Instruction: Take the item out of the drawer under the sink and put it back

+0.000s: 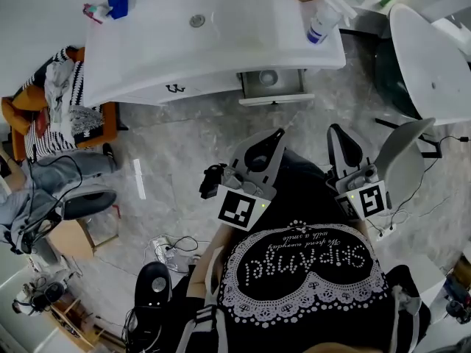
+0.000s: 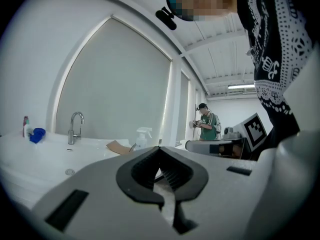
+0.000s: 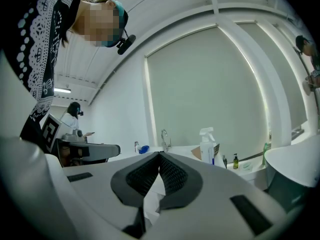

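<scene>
The white sink cabinet [image 1: 147, 68] stands ahead of me across the grey floor. Under its right half a drawer [image 1: 272, 94] is pulled open, and a small round item [image 1: 268, 77] lies inside. My left gripper [image 1: 277, 134] is held level, well short of the drawer, its jaws shut and empty. My right gripper [image 1: 335, 129] hangs beside it, also shut with nothing held. In the left gripper view the jaw tips [image 2: 160, 149] meet before the basin and faucet [image 2: 75, 126]. The right gripper view shows closed tips [image 3: 160, 155] too.
A spray bottle [image 1: 324, 19] and a blue item [image 1: 118, 2] sit on the counter. A chair piled with striped clothes [image 1: 59, 109] stands at the left, a white tub [image 1: 434, 57] at the right. Cables and boxes lie at lower left. Another person [image 2: 206, 124] stands far behind.
</scene>
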